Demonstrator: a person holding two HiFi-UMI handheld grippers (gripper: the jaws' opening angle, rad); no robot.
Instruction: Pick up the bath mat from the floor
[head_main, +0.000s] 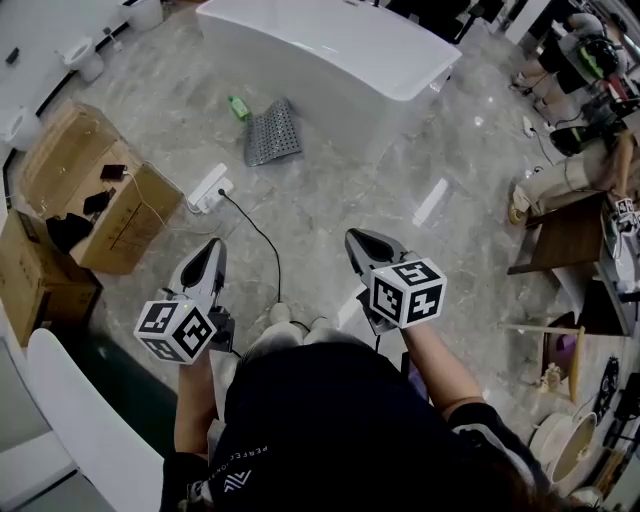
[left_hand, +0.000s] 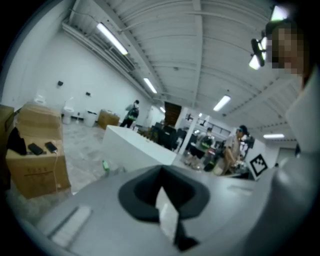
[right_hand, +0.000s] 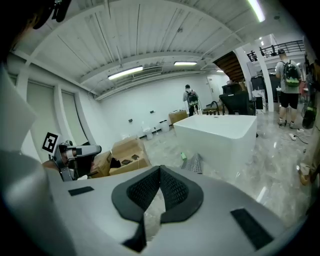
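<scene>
Bath mat (head_main: 272, 132): grey, dotted surface, lay on the marble floor (head_main: 400, 170) at the foot of the white bathtub (head_main: 330, 50). Its far edge was right at the tub's base; touching or just short, couldn't tell. It looked a bit buckled, not fully flat. A small green bottle (head_main: 238, 107) lay just beside the mat's far left corner.

Nearer the person and to the mat's left, a white power strip (head_main: 208, 188) sat on the floor w/ a black cable (head_main: 258, 235) running from it toward the person's feet. Further left were open cardboard boxes (head_main: 70, 160) w/ a few dark items on top.

Both grippers were well apart from the mat, held in front of the person and tipped a little downward toward the floor. Left gripper (head_main: 211, 246): jaws closed together at the tips, nothing gripped btwn them. Right gripper (head_main: 356, 238): jaws pressed tip to tip as well, ribbed pads meeting, empty, only floor visible through the gap below. Right gripper view had the mat (right_hand: 196, 163) ahead and slightly right of the jaw line, by the tub.
</scene>
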